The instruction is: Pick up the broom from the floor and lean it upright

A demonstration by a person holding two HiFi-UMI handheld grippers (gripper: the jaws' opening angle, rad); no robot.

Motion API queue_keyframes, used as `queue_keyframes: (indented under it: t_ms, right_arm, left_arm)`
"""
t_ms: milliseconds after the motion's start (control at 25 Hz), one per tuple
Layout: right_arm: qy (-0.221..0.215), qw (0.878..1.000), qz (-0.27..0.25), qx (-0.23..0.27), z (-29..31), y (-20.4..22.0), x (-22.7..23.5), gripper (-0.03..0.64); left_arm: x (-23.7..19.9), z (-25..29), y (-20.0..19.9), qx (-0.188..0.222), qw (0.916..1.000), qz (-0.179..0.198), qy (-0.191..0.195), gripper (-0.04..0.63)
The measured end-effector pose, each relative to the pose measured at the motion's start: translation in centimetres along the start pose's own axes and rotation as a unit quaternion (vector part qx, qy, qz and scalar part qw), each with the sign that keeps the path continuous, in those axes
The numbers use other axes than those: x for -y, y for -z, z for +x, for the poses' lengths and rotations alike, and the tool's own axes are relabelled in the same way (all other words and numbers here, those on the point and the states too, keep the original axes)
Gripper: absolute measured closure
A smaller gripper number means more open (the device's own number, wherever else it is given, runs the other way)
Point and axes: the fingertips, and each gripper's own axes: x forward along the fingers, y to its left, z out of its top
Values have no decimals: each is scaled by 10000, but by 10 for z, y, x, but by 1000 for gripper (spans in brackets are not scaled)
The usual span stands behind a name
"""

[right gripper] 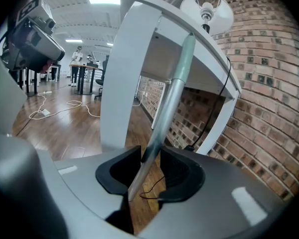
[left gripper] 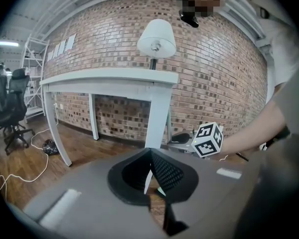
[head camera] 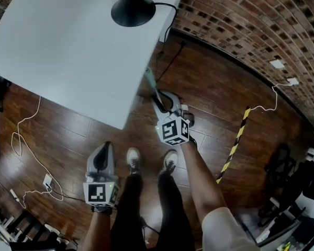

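No word, number or brand name is showing clearly enough to read. The marker cube (head camera: 174, 130) on the right tool (head camera: 163, 100) is carrying only black-and-white square code patterns, with no letters, and so is the marker cube (head camera: 100, 193) on the left tool (head camera: 105, 146). A row of pale sheets (left gripper: 60, 48) is hanging on the brick wall (left gripper: 114, 39), too small for any print to be made out. A yellow-and-black striped warning strip (head camera: 234, 145) is lying on the wooden floor (head camera: 73, 135), bearing no writing.
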Motion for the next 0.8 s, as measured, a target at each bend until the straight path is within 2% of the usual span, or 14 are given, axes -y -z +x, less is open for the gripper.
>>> queue_keyframes:
  t_ms: [160, 600, 800]
  right_arm:
    - [-8, 10000, 5, 30, 0, 0, 4, 477]
    - [38, 9998, 194, -57, 5, 8, 12, 436]
    - [71, 9997, 253, 0, 2, 5, 15, 426]
  left_arm:
    - [4, 5, -10, 81, 9999, 37, 66, 594]
    - [4, 4, -2, 76, 9999, -80, 98, 594]
    - [0, 4, -4, 17, 10000, -47, 8, 594]
